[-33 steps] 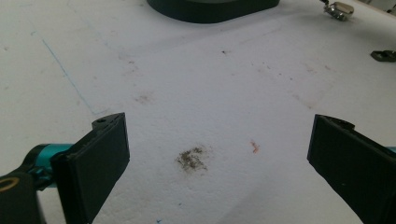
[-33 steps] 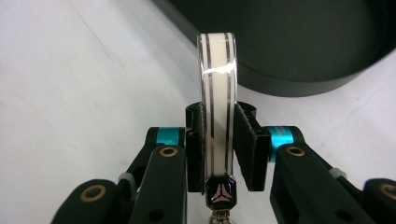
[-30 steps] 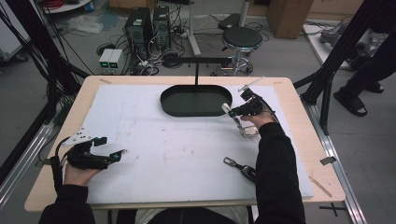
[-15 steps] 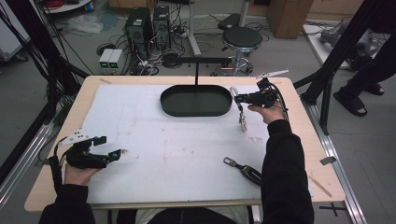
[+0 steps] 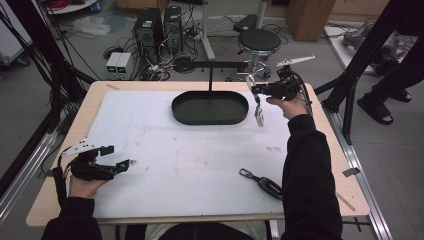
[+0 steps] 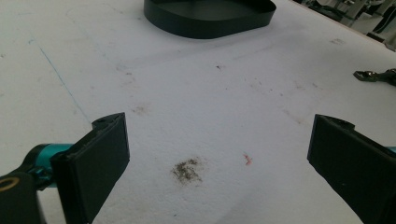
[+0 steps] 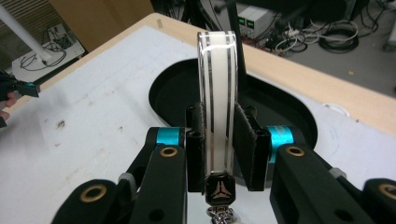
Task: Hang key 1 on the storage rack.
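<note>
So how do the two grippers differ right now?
The right gripper is raised near the black tray, while the left gripper sits low over the white table cover at the near left. The right gripper's jaws are clamped on a white key fob with a chain hanging below; the left gripper's jaws stand wide open, holding nothing. Both are hand-held and black.

My work spot looks like lab: computer towers (image 5: 159, 27) on floor, tangled cables (image 5: 192, 37), small power boxes (image 5: 118, 63), black frame poles (image 5: 367, 60), round stool (image 5: 259, 41).
</note>
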A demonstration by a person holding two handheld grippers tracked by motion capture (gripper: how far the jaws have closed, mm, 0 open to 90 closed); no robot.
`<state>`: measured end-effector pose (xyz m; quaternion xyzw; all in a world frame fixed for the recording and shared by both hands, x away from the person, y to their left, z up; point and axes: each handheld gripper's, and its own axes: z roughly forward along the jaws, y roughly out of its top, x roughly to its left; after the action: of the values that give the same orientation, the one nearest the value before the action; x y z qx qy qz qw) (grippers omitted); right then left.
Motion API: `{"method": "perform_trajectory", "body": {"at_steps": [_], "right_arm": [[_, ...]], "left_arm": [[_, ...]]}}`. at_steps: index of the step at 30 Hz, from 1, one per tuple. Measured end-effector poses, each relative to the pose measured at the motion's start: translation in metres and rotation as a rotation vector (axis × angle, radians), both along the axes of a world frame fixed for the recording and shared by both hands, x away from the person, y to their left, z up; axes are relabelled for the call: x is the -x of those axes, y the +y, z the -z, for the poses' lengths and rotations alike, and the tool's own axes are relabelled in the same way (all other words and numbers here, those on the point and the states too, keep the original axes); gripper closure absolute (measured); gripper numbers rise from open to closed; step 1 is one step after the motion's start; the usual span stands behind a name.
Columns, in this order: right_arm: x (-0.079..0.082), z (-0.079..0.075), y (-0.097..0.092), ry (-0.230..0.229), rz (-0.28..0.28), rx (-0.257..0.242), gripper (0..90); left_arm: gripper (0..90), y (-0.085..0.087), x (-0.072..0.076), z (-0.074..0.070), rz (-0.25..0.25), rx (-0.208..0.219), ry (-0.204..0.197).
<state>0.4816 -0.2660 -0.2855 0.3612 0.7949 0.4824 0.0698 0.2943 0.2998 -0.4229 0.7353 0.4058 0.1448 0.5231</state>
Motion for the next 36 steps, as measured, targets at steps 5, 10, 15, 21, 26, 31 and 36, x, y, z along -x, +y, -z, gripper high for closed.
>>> {"method": "perform_trajectory", "body": {"at_steps": [5, 10, 15, 21, 26, 31, 36], "right_arm": [[0.0, -0.015, 0.004, -0.031, -0.008, 0.001, 75.4], [-0.006, -0.02, 0.007, -0.025, -0.009, 0.024, 75.4], [-0.012, -0.022, 0.009, -0.026, -0.008, 0.021, 75.4], [-0.022, -0.023, 0.015, -0.014, 0.002, 0.059, 75.4], [-0.03, -0.033, 0.026, -0.028, -0.004, 0.073, 75.4], [-0.038, -0.042, 0.036, -0.057, -0.016, 0.076, 75.4], [-0.047, -0.049, 0.044, -0.07, -0.009, 0.101, 75.4]], "left_arm": [[6.0, 0.001, 0.0, 0.0, -0.005, 0.007, -0.001], [6.0, 0.0, -0.002, 0.001, 0.002, 0.001, 0.002], [6.0, 0.0, -0.005, 0.003, 0.008, 0.006, 0.008], [6.1, 0.0, -0.007, 0.004, 0.01, 0.008, 0.009], [6.0, -0.001, -0.007, 0.004, 0.011, 0.011, 0.01], [6.0, -0.001, -0.007, 0.005, 0.013, -0.001, 0.011], [6.1, -0.002, -0.008, 0.005, 0.015, -0.007, 0.011]]}}
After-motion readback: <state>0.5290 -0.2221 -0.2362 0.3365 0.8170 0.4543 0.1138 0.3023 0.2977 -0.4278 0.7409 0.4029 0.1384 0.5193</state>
